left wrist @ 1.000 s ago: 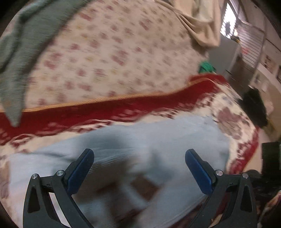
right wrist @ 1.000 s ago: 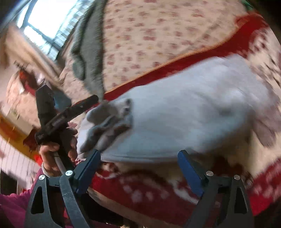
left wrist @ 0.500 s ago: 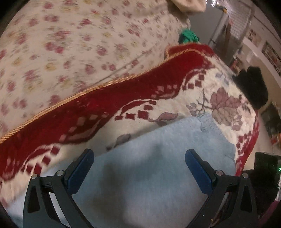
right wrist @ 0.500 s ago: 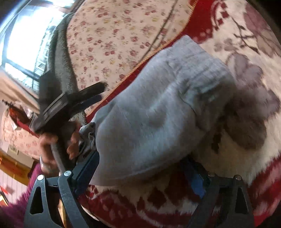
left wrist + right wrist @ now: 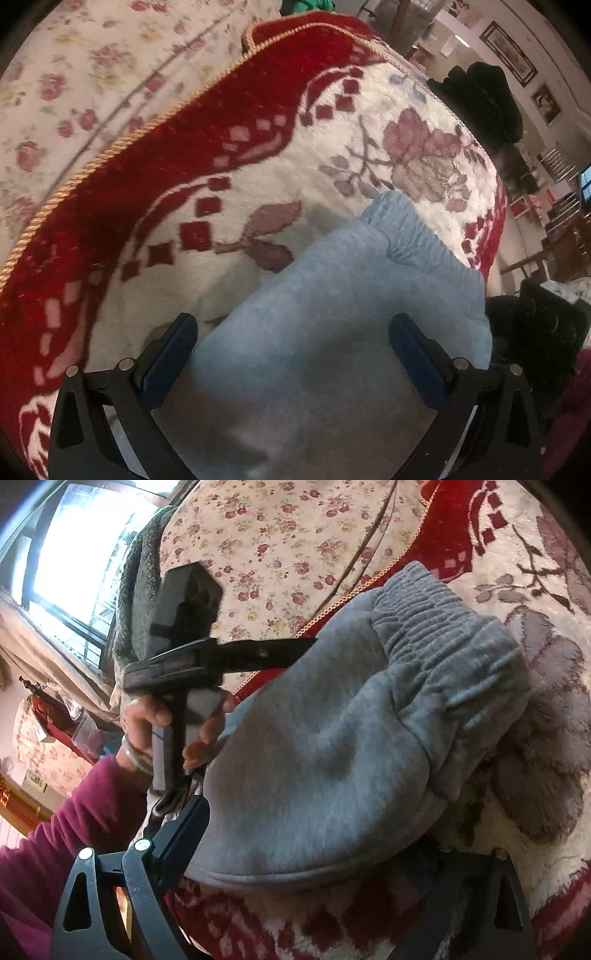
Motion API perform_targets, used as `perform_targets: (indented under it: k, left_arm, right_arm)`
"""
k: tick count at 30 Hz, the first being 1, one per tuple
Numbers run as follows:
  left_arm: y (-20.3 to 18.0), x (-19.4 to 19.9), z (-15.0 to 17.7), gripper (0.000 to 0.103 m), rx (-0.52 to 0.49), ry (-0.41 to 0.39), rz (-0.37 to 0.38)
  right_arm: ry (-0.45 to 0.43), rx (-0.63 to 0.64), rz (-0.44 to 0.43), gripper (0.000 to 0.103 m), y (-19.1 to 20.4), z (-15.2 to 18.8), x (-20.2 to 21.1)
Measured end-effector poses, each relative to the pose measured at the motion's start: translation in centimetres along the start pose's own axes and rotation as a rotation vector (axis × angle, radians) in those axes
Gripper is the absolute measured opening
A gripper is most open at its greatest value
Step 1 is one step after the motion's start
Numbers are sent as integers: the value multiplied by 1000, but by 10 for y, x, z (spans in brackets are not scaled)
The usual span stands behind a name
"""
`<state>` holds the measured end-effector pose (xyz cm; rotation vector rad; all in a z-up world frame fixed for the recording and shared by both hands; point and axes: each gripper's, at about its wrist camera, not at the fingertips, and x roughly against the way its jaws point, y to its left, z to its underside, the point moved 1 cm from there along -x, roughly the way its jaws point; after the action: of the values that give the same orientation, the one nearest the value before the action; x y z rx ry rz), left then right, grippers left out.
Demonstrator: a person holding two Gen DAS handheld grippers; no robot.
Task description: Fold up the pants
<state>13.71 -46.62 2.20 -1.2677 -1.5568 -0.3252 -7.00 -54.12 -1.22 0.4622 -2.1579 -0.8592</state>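
**Two grippers over folded grey pants**

Both wrist views had changed since a second earlier. From the left wrist, the green-grey cloth had gone from view, and the left gripper (image 5: 291,350) hung nearer the grey pants (image 5: 332,332), jaws spread wide, pads gripping nothing. The pants lay folded on the red-and-cream blanket (image 5: 258,155). From the right wrist, the bundle looked neater than before; the right gripper (image 5: 306,849) was closing a little, its right finger tucked under the pants' edge, no clamp visible.
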Motion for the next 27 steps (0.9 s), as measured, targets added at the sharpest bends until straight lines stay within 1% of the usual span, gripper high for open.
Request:
perform_targets:
  k: [1,2,3,4,6,7,8,9,11,12,13,15,18,22,27]
  left_arm:
    - [1,-2,-1,103,10,2,16]
    - [2,-5,-2,98,22,10,35]
    - [4,-8,-2,92,32,31,57]
    - [6,-12,-3,86,42,47,66]
    - [8,-15,-4,74,61,53,70]
    - [8,-16,-5,63,69,49,69]
    - [6,-15,-5,53,68,42,77]
    - [2,-12,-5,49,51,33,76]
    - [-2,-6,-5,34,27,18,63]
    - [-1,0,-5,31,39,3,61]
    - [-1,5,-5,27,53,-11,66]
    - [-6,17,-4,25,39,-40,64]
    - [-12,44,-4,23,23,-92,57]
    - [-17,97,0,23,17,-190,40]
    - [-20,168,22,23,23,-308,-8]
  right_arm:
    - [-2,7,18,89,1,-1,-1]
    - [-4,18,52,78,2,-2,-2]
    - [-3,22,70,71,1,-2,-3]
    - [-4,10,58,71,0,-3,-3]
    - [-12,-27,26,61,-5,-5,-1]
    - [-15,-42,15,59,-7,-6,-1]
    - [-19,-59,-6,52,-9,-7,0]
    - [-22,-62,-16,46,-9,-8,1]
    - [-29,-43,-20,39,-5,-8,4]
    - [-35,-32,-19,36,-2,-8,6]
    - [-42,-11,-16,34,3,-8,8]
    - [-57,28,-16,31,14,-10,13]
    - [-74,66,-30,29,29,-16,20]
    - [-106,144,-57,28,61,-26,30]
    - [-130,241,-105,28,112,-35,36]
